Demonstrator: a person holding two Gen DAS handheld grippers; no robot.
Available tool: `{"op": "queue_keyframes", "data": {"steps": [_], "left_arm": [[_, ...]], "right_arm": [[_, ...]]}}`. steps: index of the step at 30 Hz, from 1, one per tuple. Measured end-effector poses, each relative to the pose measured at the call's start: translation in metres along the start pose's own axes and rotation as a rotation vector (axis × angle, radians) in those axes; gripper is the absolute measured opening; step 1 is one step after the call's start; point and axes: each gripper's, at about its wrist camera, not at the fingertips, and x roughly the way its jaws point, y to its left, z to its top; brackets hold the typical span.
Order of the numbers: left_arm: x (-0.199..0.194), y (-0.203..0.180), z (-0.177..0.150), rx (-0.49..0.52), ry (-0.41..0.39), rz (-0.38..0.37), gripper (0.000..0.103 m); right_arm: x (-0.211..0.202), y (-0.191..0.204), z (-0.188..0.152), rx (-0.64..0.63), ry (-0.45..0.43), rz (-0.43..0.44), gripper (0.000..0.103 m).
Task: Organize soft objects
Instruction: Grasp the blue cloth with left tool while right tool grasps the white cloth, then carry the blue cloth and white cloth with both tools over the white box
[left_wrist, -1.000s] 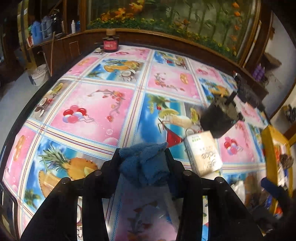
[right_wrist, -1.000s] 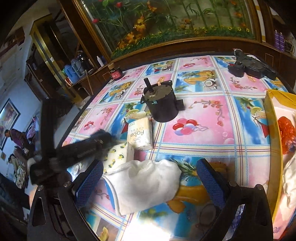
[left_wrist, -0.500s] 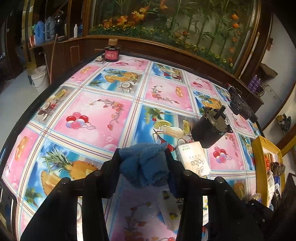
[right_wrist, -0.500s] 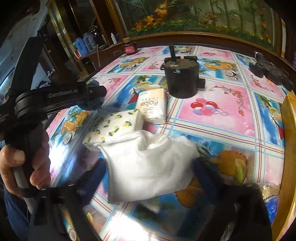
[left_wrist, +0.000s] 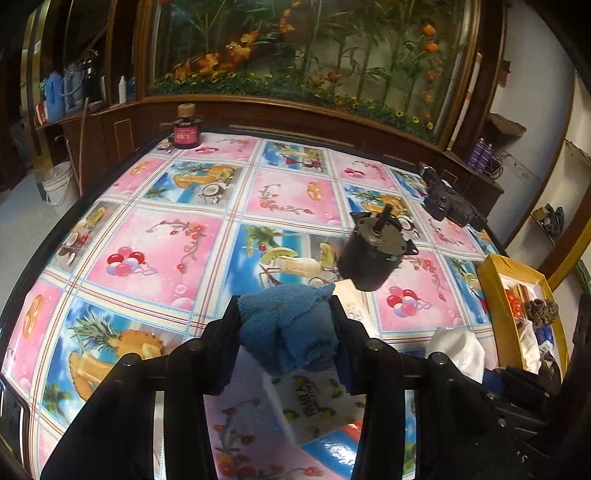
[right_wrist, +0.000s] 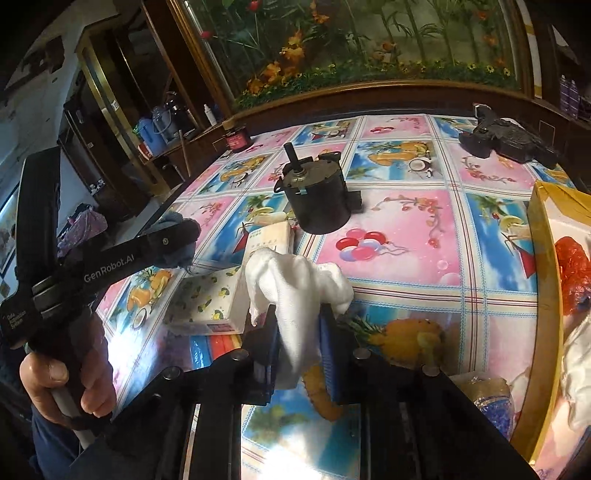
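Note:
My left gripper (left_wrist: 284, 304) is shut on a bunched blue cloth (left_wrist: 291, 336), held above the fruit-print tablecloth. The right wrist view shows that same gripper (right_wrist: 177, 240) at the left, gripped by a person's hand (right_wrist: 62, 384). My right gripper (right_wrist: 300, 314) is shut on a white cloth (right_wrist: 291, 280), which stands up crumpled between the blue pads. The white cloth (left_wrist: 458, 347) also shows at the lower right of the left wrist view. A yellow-rimmed box (right_wrist: 541, 295) with soft red and white things in it stands at the right.
Two tissue packs lie beside the white cloth: a lemon-print one (right_wrist: 210, 302) and a plain one (right_wrist: 269, 240). Behind them stands a black motor (right_wrist: 317, 195). A black device (right_wrist: 509, 140) and a red jar (right_wrist: 236, 138) sit at the table's far edge.
My right gripper's jaws closed from wide open onto the white cloth, which now bunches upward. My left gripper has risen a little with the blue cloth.

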Motion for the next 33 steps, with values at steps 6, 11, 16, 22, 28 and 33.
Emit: {"op": "queue_keyframes", "data": {"steps": [6, 11, 16, 22, 28, 33], "left_arm": [[-0.006, -0.016, -0.003, 0.055, -0.035, -0.027, 0.041], [-0.010, -0.029, -0.007, 0.105, -0.065, -0.004, 0.041], [-0.011, -0.036, -0.010, 0.135, -0.071, 0.002, 0.041], [-0.013, -0.041, -0.012, 0.154, -0.082, 0.004, 0.041], [-0.014, -0.047, -0.015, 0.175, -0.088, 0.005, 0.041], [-0.016, -0.053, -0.017, 0.190, -0.098, -0.002, 0.041]], "right_arm": [[-0.008, -0.006, 0.002, 0.028, -0.024, 0.000, 0.020], [-0.018, -0.014, 0.003, 0.048, -0.050, -0.016, 0.020], [-0.023, -0.019, 0.003, 0.063, -0.058, -0.019, 0.020], [-0.028, -0.023, 0.003, 0.073, -0.068, -0.025, 0.020], [-0.034, -0.031, 0.006, 0.092, -0.083, -0.026, 0.020], [-0.038, -0.036, 0.006, 0.105, -0.093, -0.030, 0.020]]}}
